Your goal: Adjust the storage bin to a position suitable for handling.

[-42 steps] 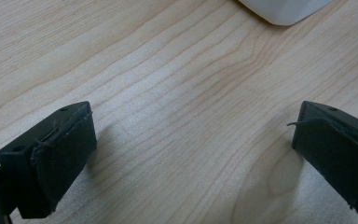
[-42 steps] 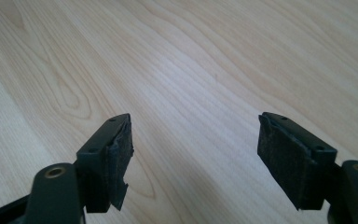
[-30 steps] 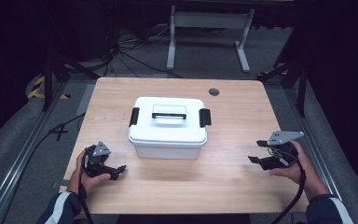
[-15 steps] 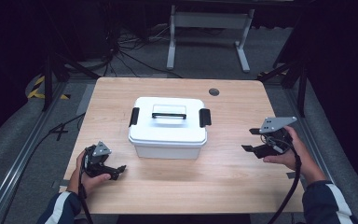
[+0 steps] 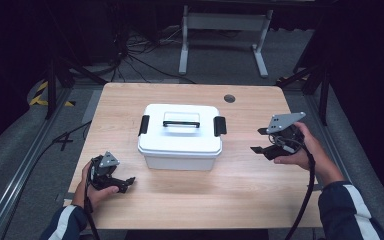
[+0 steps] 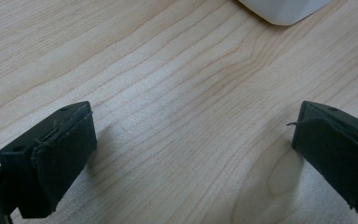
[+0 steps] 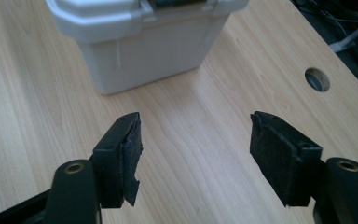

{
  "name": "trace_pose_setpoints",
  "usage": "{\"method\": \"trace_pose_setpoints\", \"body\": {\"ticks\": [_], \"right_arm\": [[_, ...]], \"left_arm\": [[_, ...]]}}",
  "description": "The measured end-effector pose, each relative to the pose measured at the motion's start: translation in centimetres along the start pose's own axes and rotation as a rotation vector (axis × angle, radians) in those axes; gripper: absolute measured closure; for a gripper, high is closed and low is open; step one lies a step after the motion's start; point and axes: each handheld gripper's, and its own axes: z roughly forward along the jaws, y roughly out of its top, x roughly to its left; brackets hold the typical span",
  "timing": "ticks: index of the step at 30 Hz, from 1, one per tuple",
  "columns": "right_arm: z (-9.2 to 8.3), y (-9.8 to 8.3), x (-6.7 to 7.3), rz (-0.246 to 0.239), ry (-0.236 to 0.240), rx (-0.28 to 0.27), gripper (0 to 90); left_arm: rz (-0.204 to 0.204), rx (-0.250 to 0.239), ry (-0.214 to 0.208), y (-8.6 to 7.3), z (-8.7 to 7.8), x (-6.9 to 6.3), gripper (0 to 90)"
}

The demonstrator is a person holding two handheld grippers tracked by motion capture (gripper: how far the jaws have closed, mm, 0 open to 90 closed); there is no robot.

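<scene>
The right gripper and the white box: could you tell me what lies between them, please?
Only bare table lies between the right gripper and the white box, as the right gripper view shows.

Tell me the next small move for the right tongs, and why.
Probably carry the right tongs in toward the black latch on the near end of the white box. Their jaws, which have just been closing, stand apart with nothing between them, a gap of bare table off the box.
</scene>
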Motion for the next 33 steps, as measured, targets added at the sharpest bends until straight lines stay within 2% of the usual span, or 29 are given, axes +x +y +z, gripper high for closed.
{"method": "trace_pose_setpoints", "body": {"ticks": [12, 24, 27, 33], "right_arm": [[0.4, 4.5, -0.1, -0.083, 0.009, 0.019, 36.8], [2.3, 8.7, 0.4, -0.153, 0.042, 0.033, 37.5], [2.6, 9.3, 0.5, -0.158, 0.049, 0.036, 37.8], [4.1, 11.0, 0.8, -0.183, 0.068, 0.057, 38.3]], "left_arm": [[0.0, 0.0, 0.0, 0.0, 0.0, 0.0, 0.2], [0.0, 0.0, -0.001, 0.0, 0.0, 0.0, 0.2], [0.001, 0.001, -0.001, 0.0, 0.0, 0.0, 0.2], [0.0, 0.001, -0.001, 0.0, 0.0, 0.0, 0.2]]}}
